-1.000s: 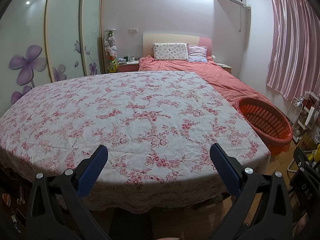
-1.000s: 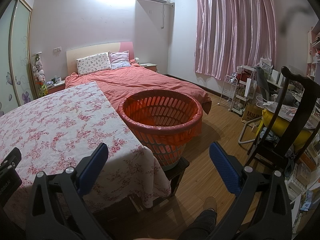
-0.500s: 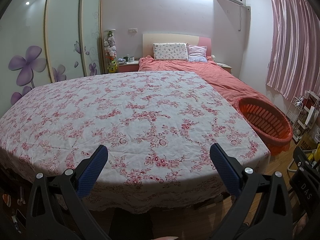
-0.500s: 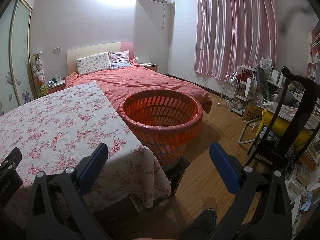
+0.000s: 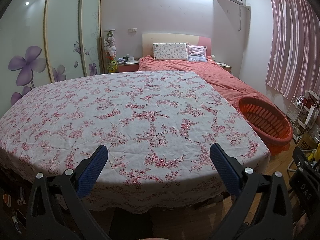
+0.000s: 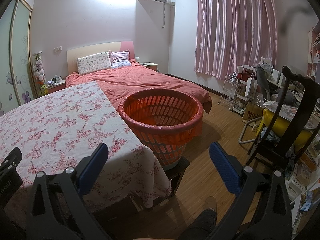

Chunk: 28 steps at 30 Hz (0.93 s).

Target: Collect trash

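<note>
A red slatted basket [image 6: 162,118] lined with a red bag stands on a low dark stool at the right end of the table; it also shows at the right of the left wrist view as the basket [image 5: 264,122]. The table [image 5: 130,112] wears a white cloth with pink flowers, and I see no trash on it. My left gripper [image 5: 159,156] hangs open over the table's near edge, nothing between its blue pads. My right gripper [image 6: 159,156] is open too, held in front of the basket above the table's corner and the floor.
A bed with a coral cover [image 6: 140,80] lies behind the table and basket. To the right are a dark wooden chair [image 6: 290,120], a white wire rack [image 6: 230,88] and cluttered shelves. Sliding wardrobe doors [image 5: 50,40] line the left wall. A person's shoe [image 6: 210,202] rests on the wooden floor.
</note>
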Motion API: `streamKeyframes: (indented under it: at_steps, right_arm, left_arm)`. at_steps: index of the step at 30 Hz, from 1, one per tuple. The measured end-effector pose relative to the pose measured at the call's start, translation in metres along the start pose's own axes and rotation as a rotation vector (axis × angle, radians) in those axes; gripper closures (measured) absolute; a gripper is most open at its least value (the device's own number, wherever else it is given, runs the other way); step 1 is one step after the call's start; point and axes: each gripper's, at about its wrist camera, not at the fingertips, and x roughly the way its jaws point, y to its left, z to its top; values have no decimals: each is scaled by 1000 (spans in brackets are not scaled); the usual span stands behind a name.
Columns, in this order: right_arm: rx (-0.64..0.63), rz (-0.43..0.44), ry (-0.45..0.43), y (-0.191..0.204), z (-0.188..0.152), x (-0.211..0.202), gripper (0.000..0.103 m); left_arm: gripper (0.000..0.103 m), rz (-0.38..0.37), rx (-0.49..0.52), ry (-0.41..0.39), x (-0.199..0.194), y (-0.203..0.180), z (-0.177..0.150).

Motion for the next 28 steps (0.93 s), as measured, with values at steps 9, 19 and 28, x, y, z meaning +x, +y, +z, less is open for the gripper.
streamKeyframes:
  at_steps: [9,19,28]
  right_arm:
    - [0,0,0,0,0,0,4]
    - [0,0,1,0,1,0,4]
    - [1,1,1,-1,1,0,4]
  left_arm:
    - [3,1,0,0,0,0,0]
    - [3,0,1,-1,0,0,0]
    - [3,-7,6,1,-1,-3,0]
